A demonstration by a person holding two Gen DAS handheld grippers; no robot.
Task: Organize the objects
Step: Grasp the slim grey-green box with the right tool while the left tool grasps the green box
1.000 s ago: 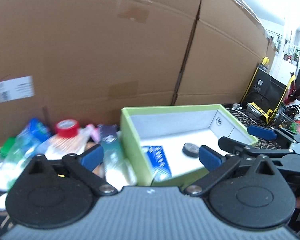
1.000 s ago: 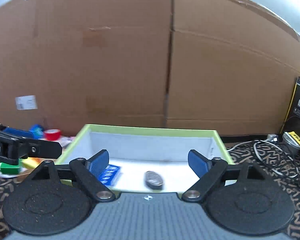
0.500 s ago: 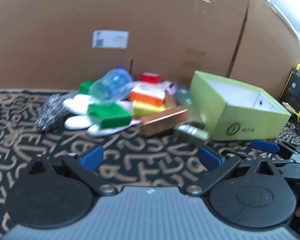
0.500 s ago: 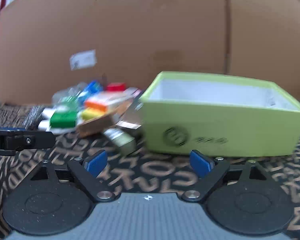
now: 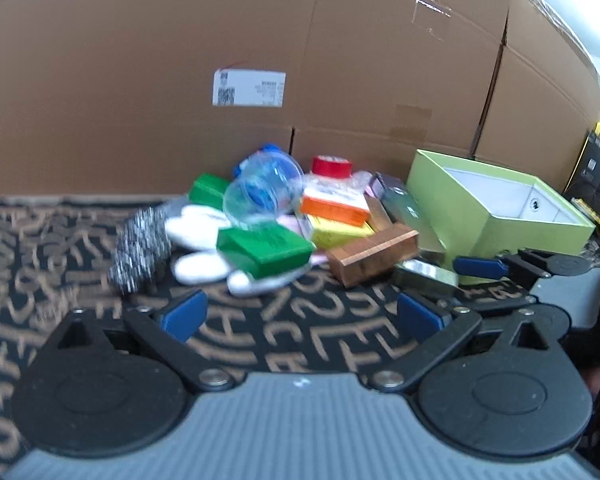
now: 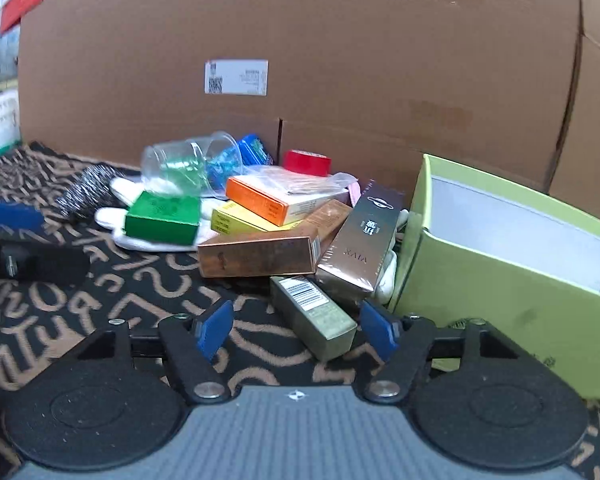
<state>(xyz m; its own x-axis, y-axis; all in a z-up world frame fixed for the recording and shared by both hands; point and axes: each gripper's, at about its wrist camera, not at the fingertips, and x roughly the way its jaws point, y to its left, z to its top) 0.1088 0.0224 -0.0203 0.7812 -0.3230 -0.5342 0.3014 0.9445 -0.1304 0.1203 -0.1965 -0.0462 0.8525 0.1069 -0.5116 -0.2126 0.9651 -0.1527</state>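
A heap of small things lies on a patterned black and tan cloth (image 6: 100,292): a green box (image 6: 162,220), an orange box (image 6: 272,198), a copper box (image 6: 260,256), a dark tall box (image 6: 360,244) and a small olive box (image 6: 314,314). An open light green box (image 6: 500,264) stands to their right; it also shows in the left wrist view (image 5: 496,208). My right gripper (image 6: 296,330) is open, its fingers either side of the near end of the olive box. My left gripper (image 5: 300,314) is open and empty, short of the heap.
Tall cardboard cartons (image 6: 300,60) wall off the back. A steel scourer (image 5: 140,248), white gloves (image 5: 204,240), a clear plastic jar (image 6: 188,164) and a red tape roll (image 6: 306,162) lie in the heap. My right gripper's finger (image 5: 480,268) crosses the left wrist view.
Both grippers have pulled back from over the light green box and swung left toward the heap. My right gripper has come down around the olive box.
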